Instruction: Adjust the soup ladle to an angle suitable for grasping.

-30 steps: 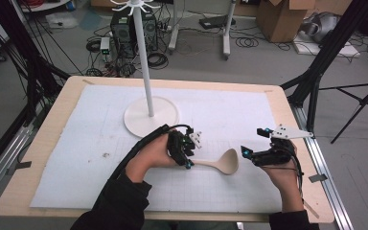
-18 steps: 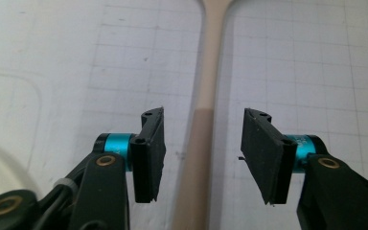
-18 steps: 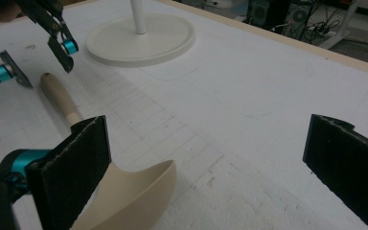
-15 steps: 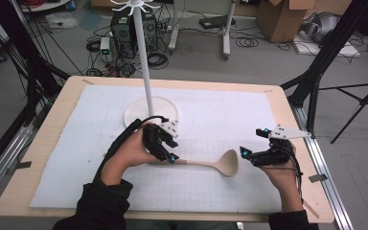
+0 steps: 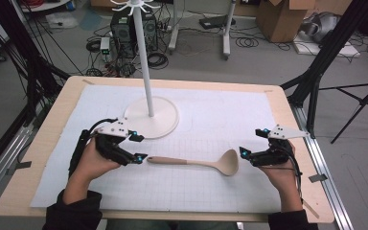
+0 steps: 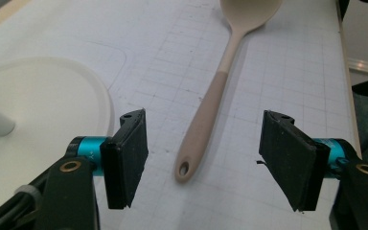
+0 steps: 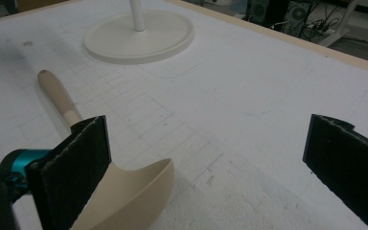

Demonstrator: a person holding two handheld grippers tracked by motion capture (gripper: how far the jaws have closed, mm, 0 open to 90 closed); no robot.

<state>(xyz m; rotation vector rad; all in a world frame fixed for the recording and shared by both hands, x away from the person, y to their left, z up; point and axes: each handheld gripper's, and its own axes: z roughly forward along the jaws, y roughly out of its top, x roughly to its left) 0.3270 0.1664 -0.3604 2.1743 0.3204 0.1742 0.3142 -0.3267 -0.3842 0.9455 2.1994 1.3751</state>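
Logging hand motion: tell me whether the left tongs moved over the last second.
Yes. The left tongs drew back leftward, off the beige long-handled ladle, past the white round stand base; now open at the handle end.

White stand base [image 5: 151, 116] and pole [image 5: 143, 62] blocking table's rear left, ladle [image 5: 199, 163] lying across centre, open mat [image 5: 220, 115] right of the stand

We see our left gripper [image 6: 203, 163] spread wide, the ladle [image 6: 220, 81] handle's holed end between its pads, untouched.
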